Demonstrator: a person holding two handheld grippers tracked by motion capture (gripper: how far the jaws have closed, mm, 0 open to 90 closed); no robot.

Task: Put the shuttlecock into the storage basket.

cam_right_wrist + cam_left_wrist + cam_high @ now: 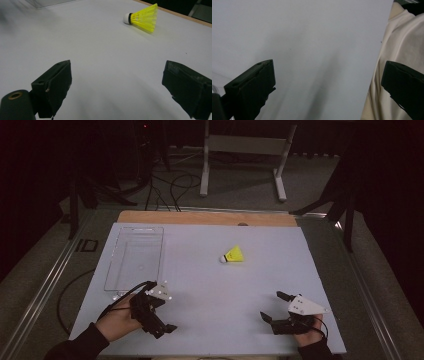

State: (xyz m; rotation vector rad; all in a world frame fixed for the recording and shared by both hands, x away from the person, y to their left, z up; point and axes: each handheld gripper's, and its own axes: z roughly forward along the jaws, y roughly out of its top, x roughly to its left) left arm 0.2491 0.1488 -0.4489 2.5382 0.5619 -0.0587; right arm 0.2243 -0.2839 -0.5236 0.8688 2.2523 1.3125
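A yellow shuttlecock point(234, 255) with a white cork lies on its side right of centre on the pale mat point(215, 290), cork pointing left. In the right gripper view the shuttlecock point(143, 17) lies well ahead of the jaws, up and to the right. My right gripper point(271, 305) rests near the mat's front right, open with nothing between its jaws point(117, 65). At the front left, just below the tray, my left gripper point(167, 315) is open and holds nothing. The left gripper point(329, 67) looks across bare mat toward the near edge.
A clear plastic tray point(134, 257) lies at the mat's back left, nothing in it. Cream cloth point(402, 37) hangs past the mat's near edge. A wooden table edge point(200, 217) runs along the back. Cables and a metal stand point(245, 145) are on the floor behind.
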